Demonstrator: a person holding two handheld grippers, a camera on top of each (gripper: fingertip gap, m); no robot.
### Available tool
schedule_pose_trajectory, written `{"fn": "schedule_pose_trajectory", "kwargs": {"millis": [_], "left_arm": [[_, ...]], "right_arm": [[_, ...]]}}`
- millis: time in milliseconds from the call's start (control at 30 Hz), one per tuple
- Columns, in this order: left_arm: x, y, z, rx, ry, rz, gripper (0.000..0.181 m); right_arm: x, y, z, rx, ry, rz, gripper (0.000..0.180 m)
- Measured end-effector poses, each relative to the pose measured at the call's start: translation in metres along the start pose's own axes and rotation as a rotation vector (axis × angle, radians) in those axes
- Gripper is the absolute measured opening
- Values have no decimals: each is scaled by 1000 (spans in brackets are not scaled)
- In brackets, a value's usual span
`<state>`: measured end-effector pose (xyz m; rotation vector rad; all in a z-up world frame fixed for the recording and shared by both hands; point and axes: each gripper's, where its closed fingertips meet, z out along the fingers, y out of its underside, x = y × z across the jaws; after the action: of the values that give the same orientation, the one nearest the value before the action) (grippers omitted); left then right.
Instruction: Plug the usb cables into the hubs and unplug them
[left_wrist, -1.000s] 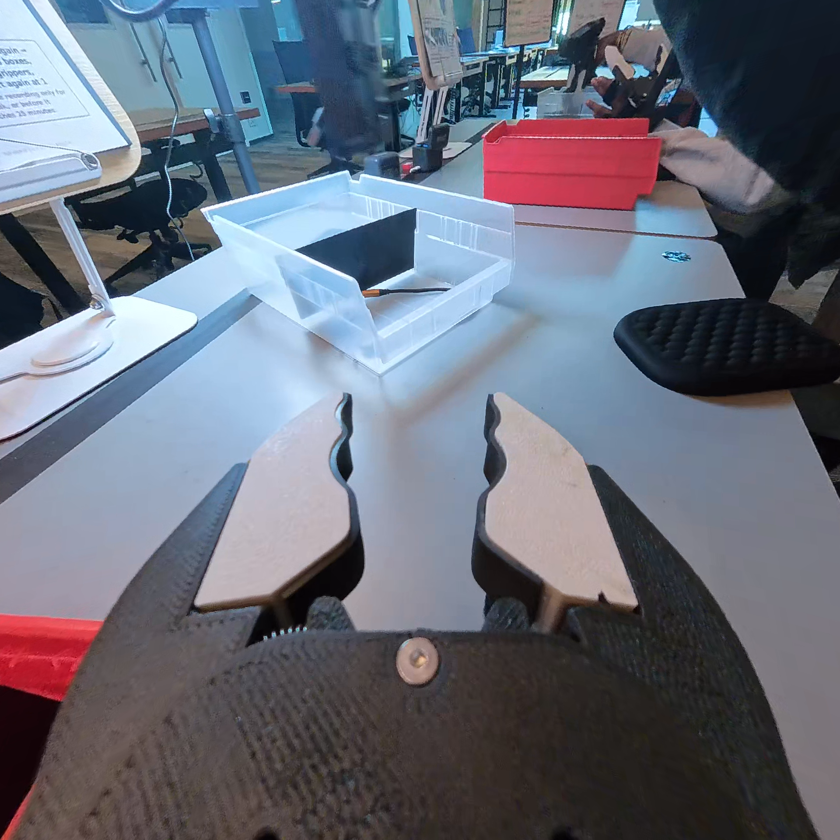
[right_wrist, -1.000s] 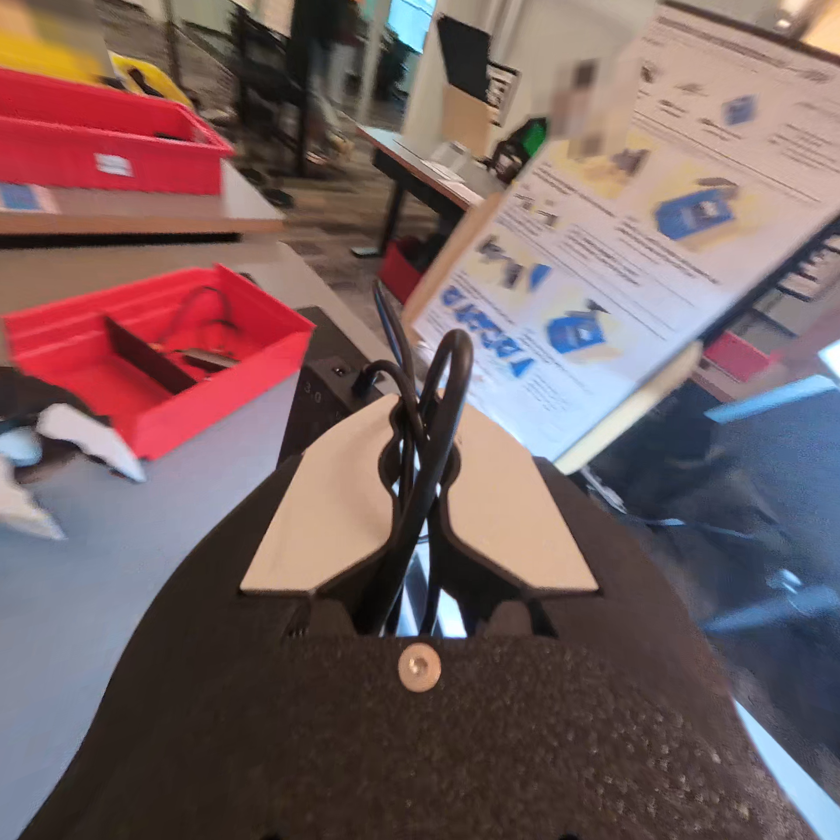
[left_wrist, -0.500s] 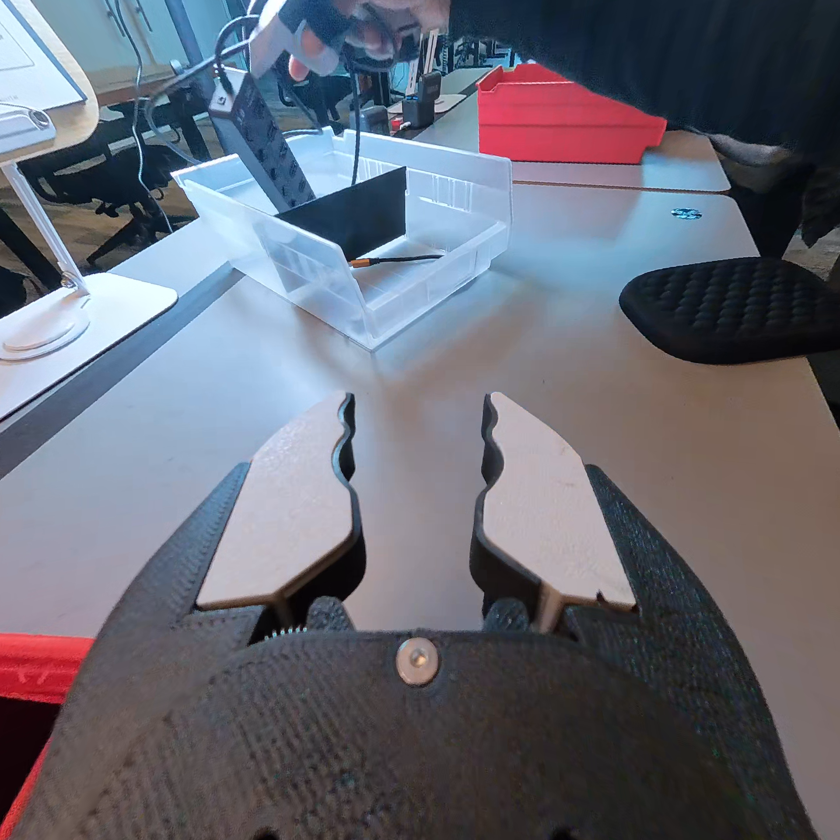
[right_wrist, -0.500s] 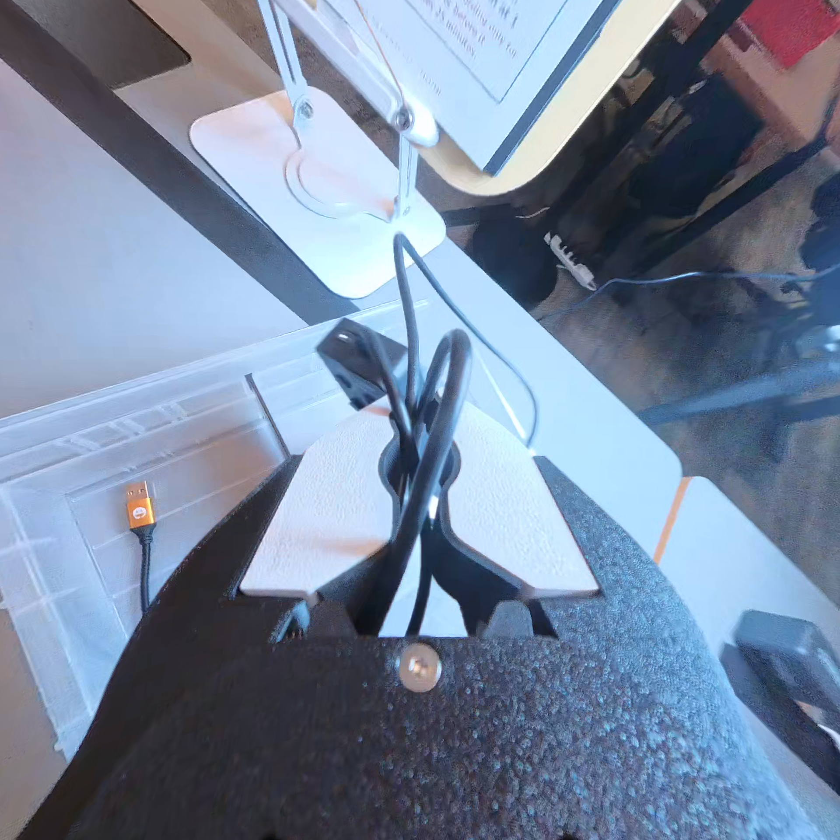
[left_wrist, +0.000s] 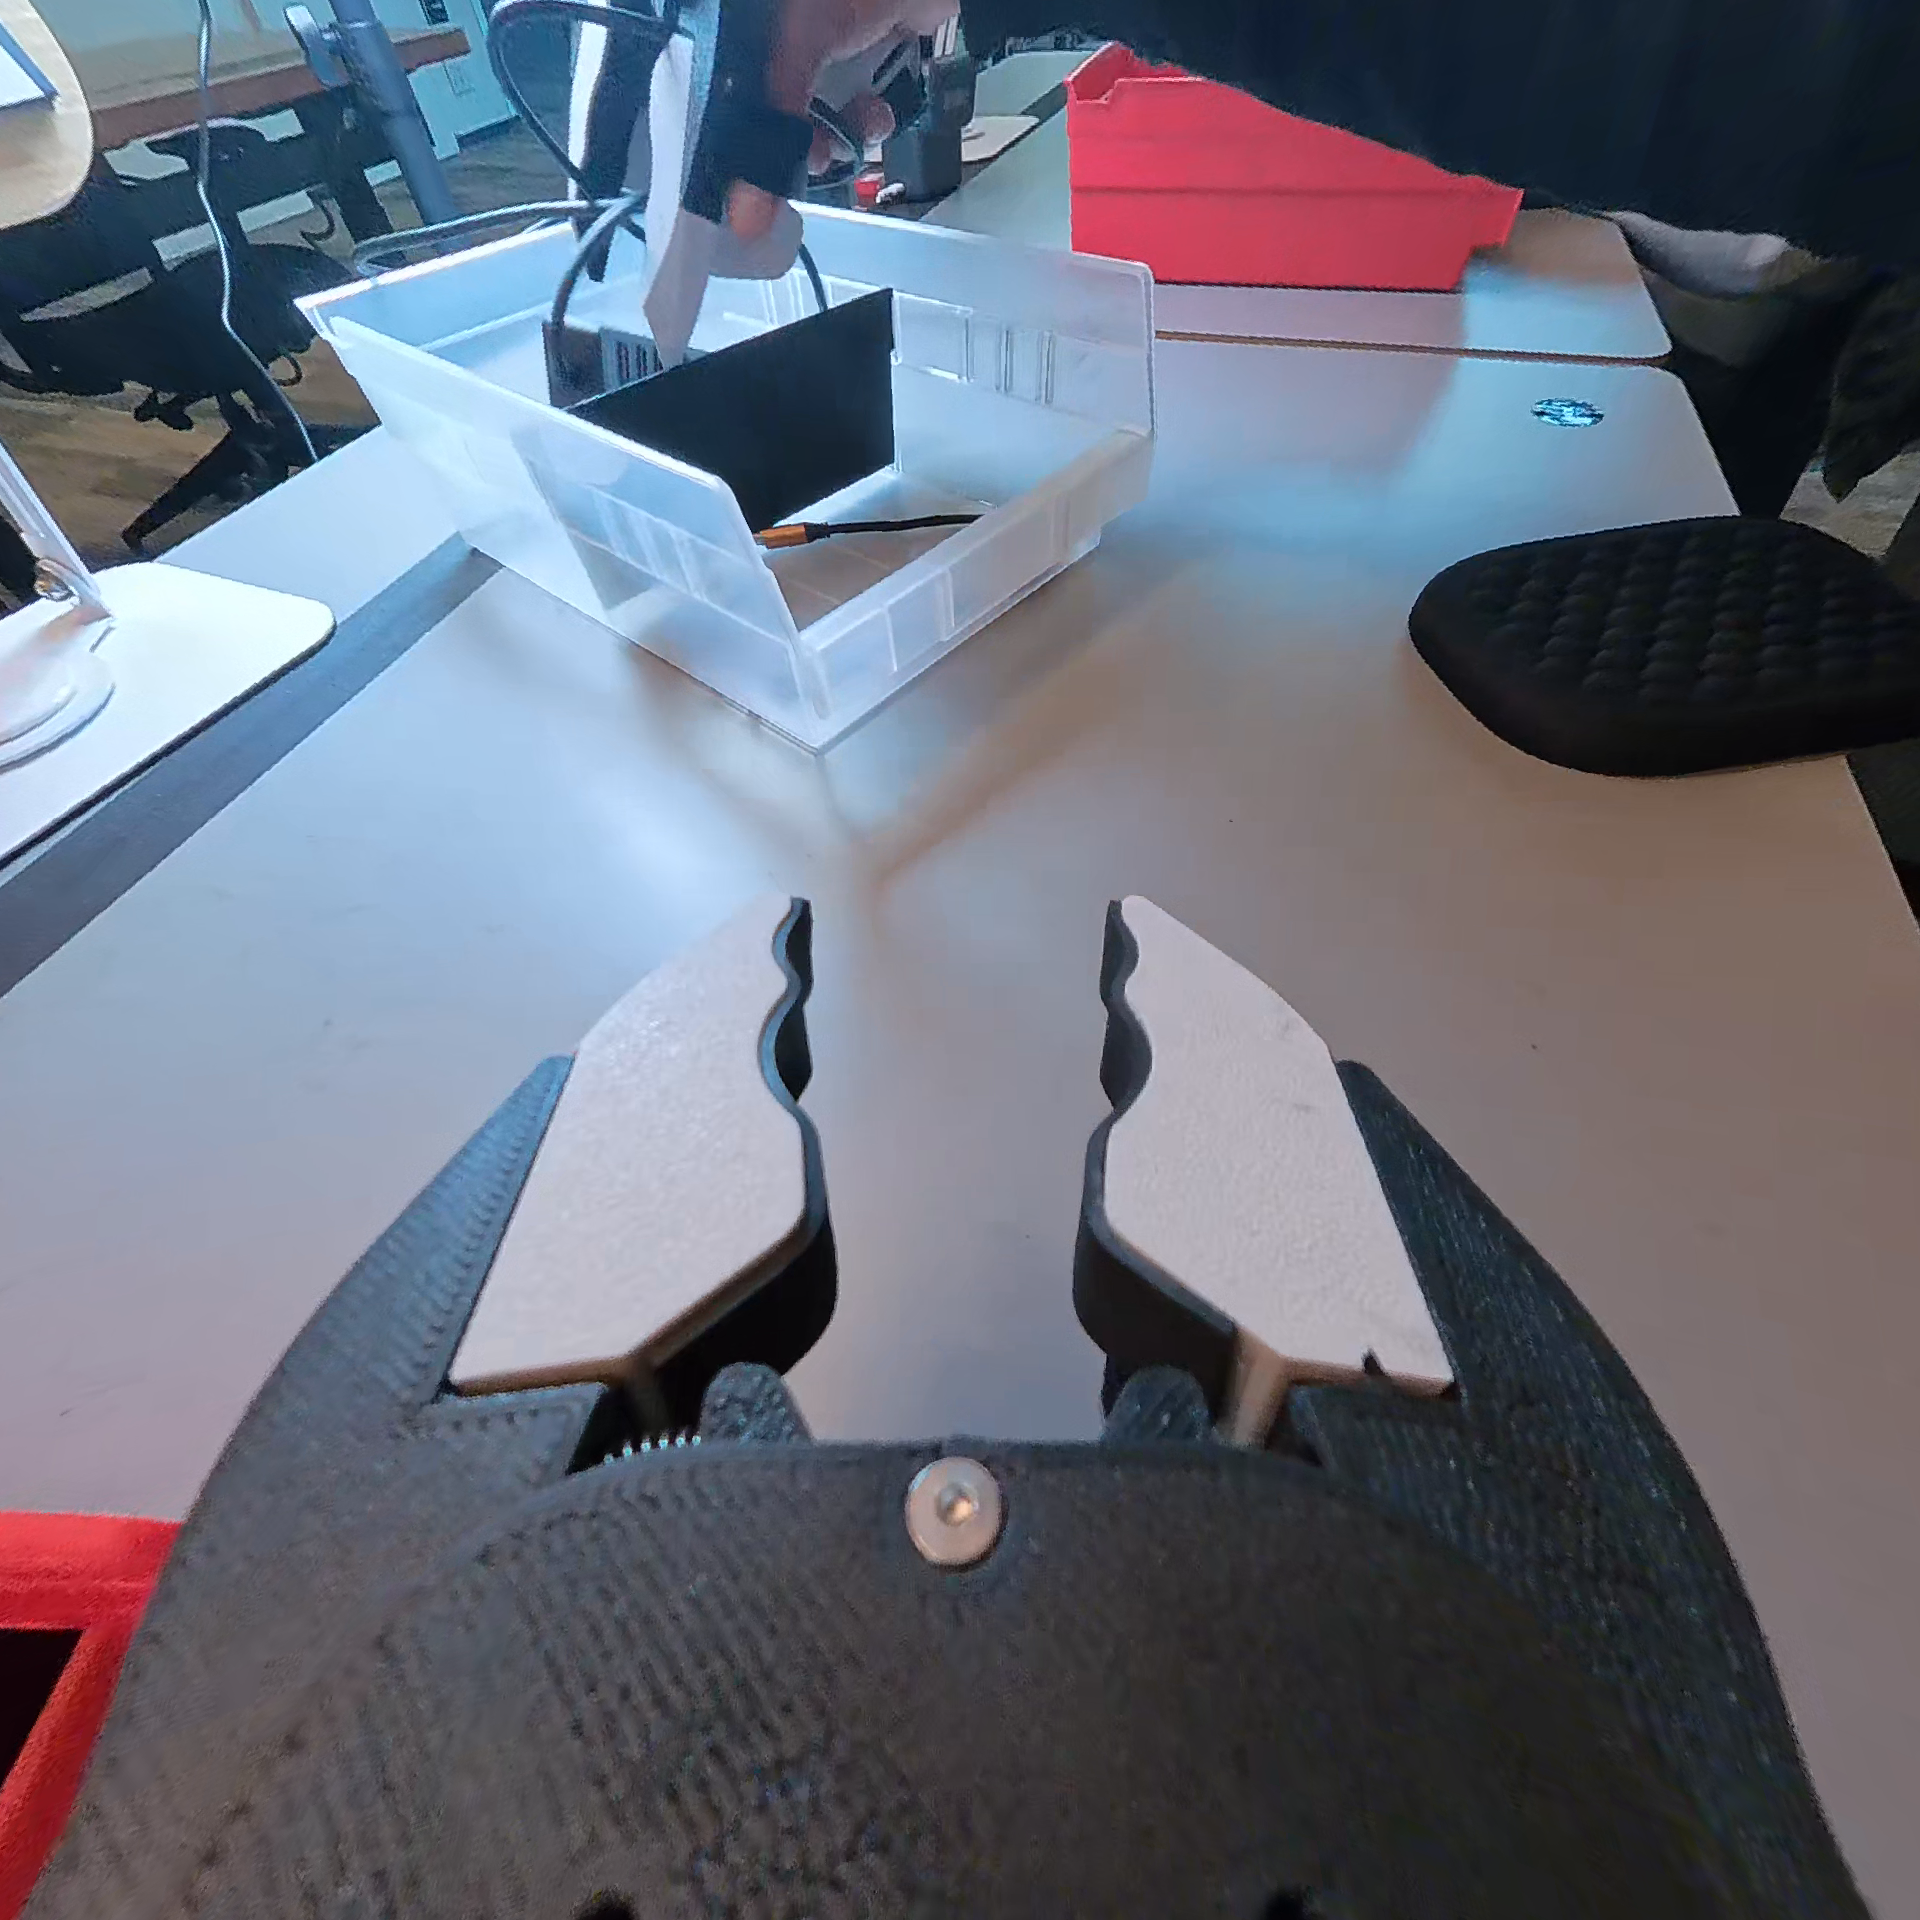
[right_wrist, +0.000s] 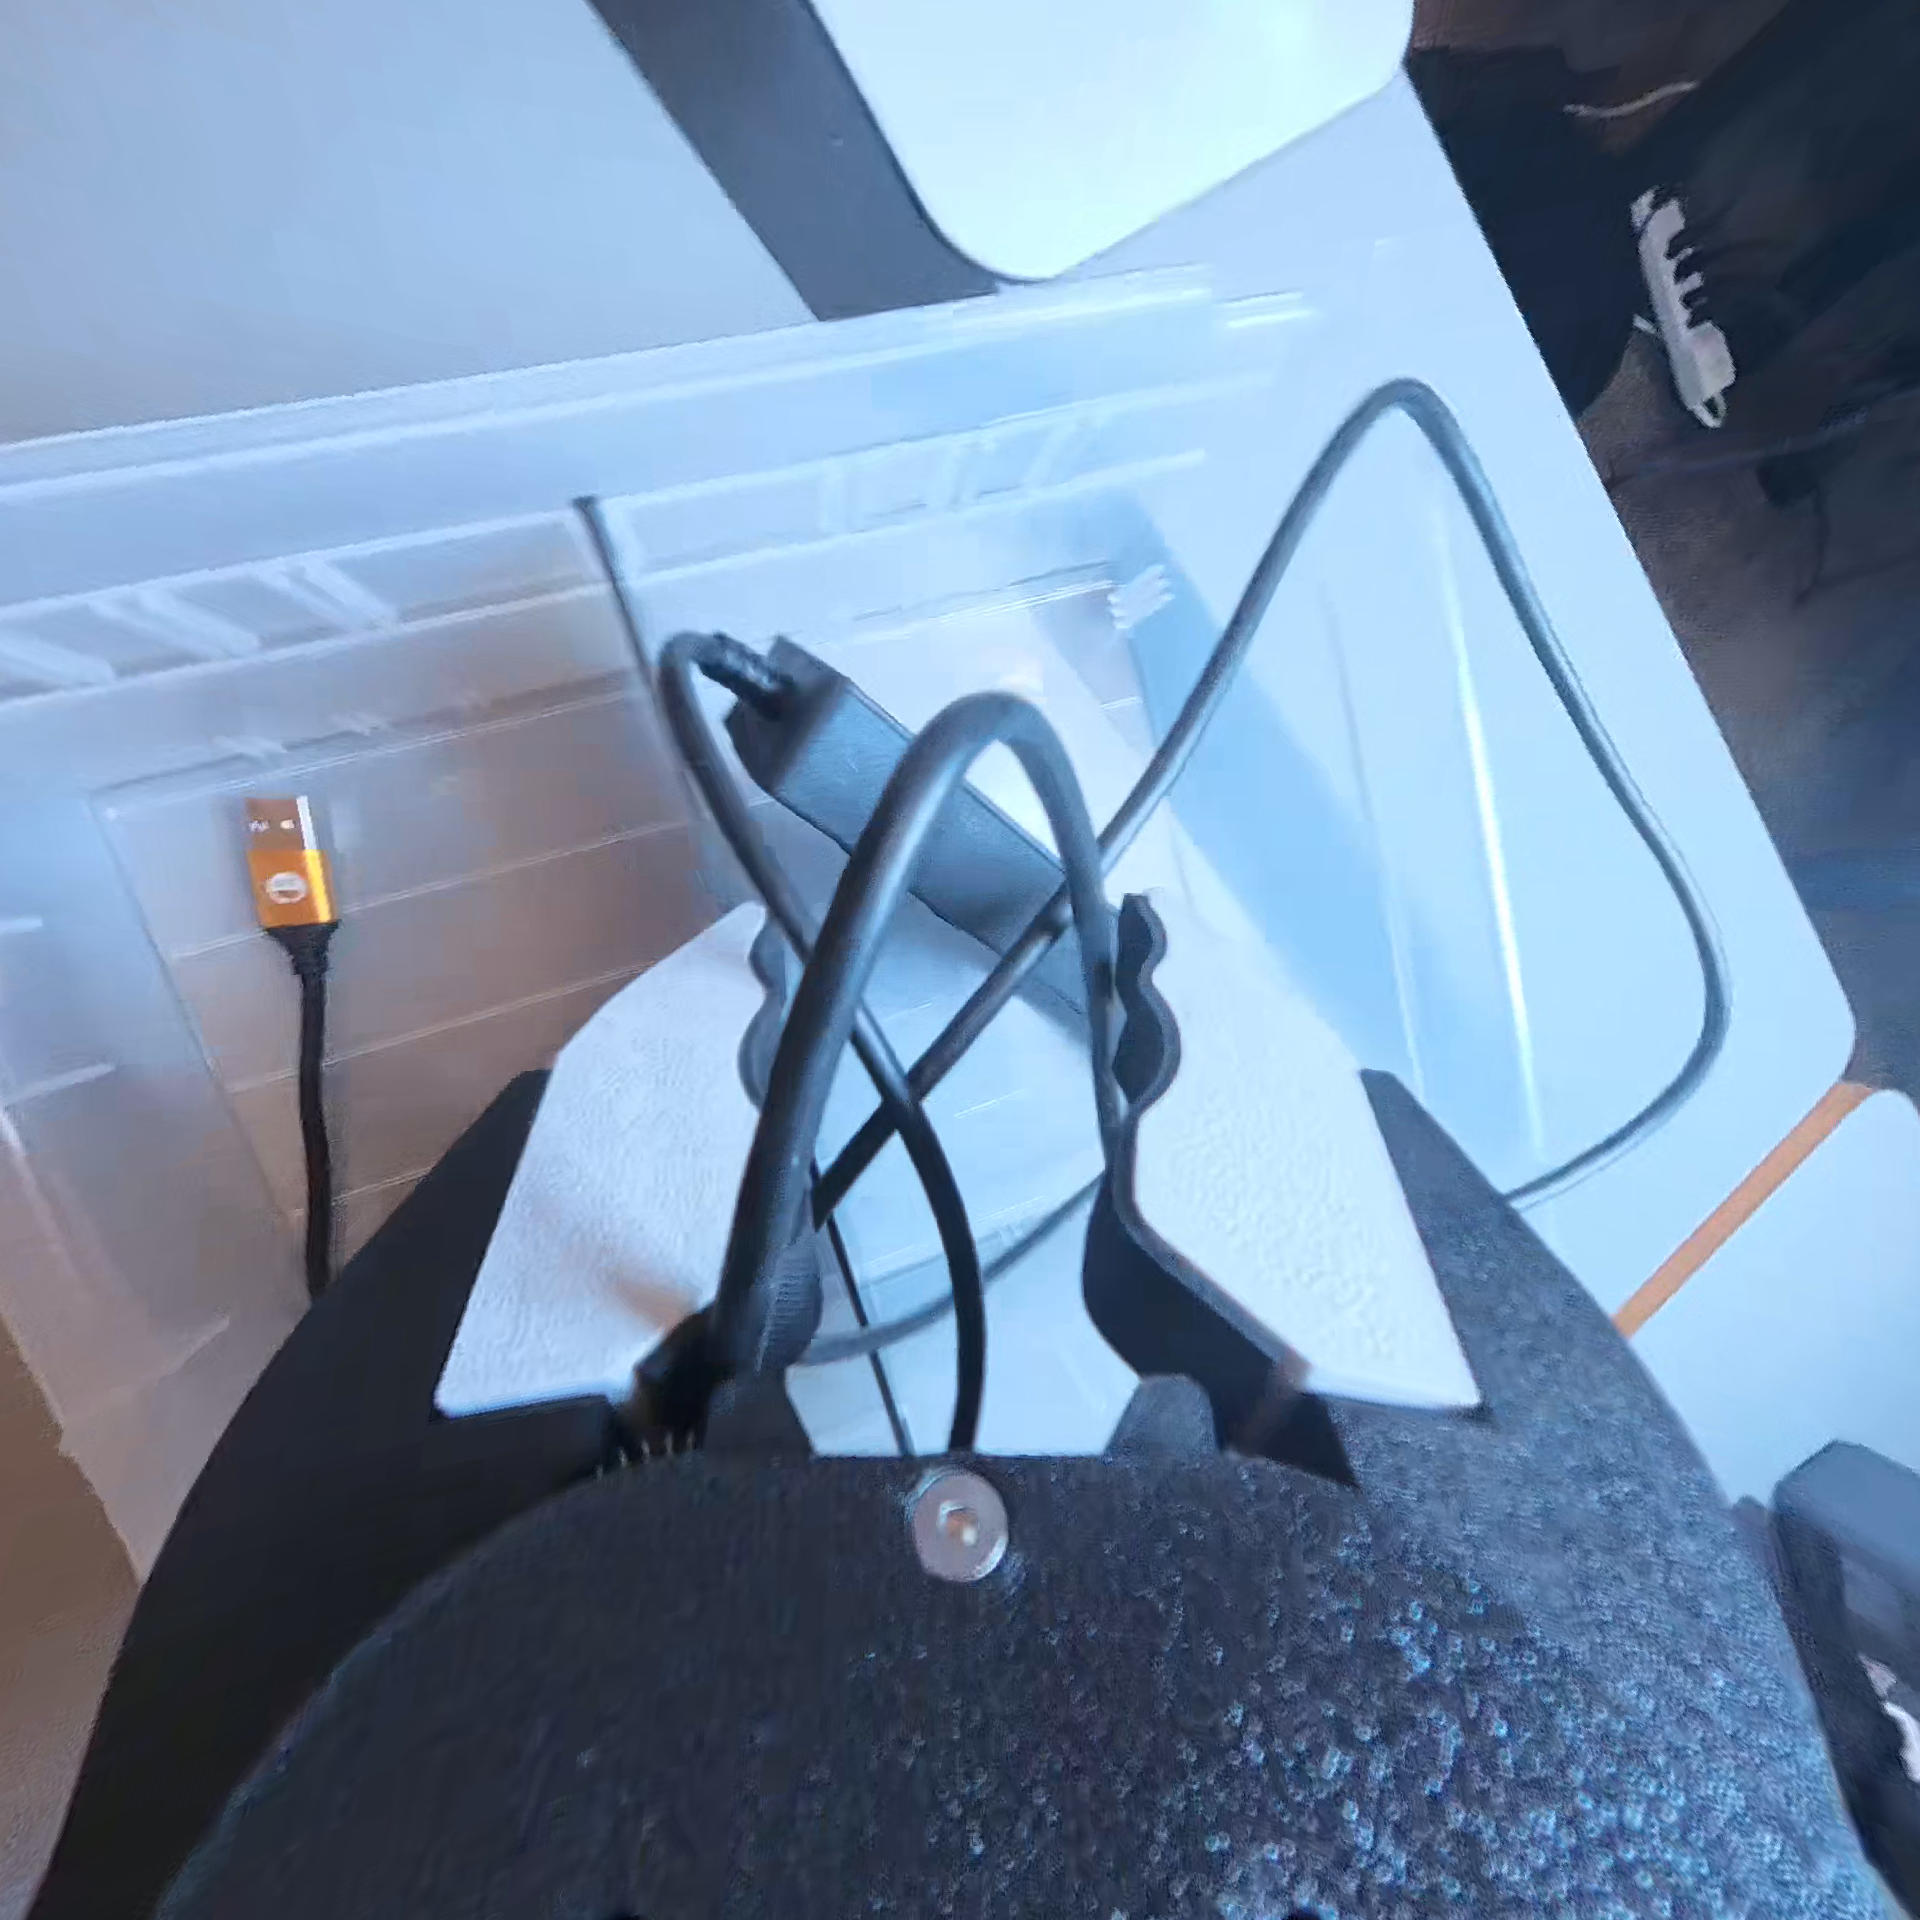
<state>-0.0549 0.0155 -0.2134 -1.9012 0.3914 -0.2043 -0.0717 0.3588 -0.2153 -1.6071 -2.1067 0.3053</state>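
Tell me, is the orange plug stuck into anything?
No, it is loose. The orange plug lies on the floor of the clear bin, its metal tip bare, apart from the black hub.

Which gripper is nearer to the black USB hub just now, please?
The right. The right gripper hangs directly over the USB hub in the clear bin; the left gripper sits well short of that bin.

Clear bin (left_wrist: 940, 613): translucent white, black divider (left_wrist: 769, 416). USB plug (right_wrist: 289, 862): orange shell, silver tip, black braided cord. Hub (right_wrist: 883, 800) black, cables (right_wrist: 831, 1039) black. Far bin (left_wrist: 1268, 197) red. Pad (left_wrist: 1683, 639): black, dimpled pattern. Table (left_wrist: 1351, 987) pale grey. Gripper fingers (left_wrist: 665, 1164): off-white faces, black bodies.
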Motion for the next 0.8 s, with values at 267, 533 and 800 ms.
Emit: {"fn": "schedule_pose_trajectory", "kwargs": {"millis": [267, 533, 800], "left_arm": [[-2, 2, 0, -9, -2, -8, 54], [-4, 6, 2, -20, -2, -22, 54], [-20, -4, -12, 16, -71, -37, 53]], "right_arm": [[1, -50, -67, 206, 47, -3, 91], [16, -70, -140, 529, 156, 141, 72], [-63, -52, -166, 799, 143, 124, 44]]}}
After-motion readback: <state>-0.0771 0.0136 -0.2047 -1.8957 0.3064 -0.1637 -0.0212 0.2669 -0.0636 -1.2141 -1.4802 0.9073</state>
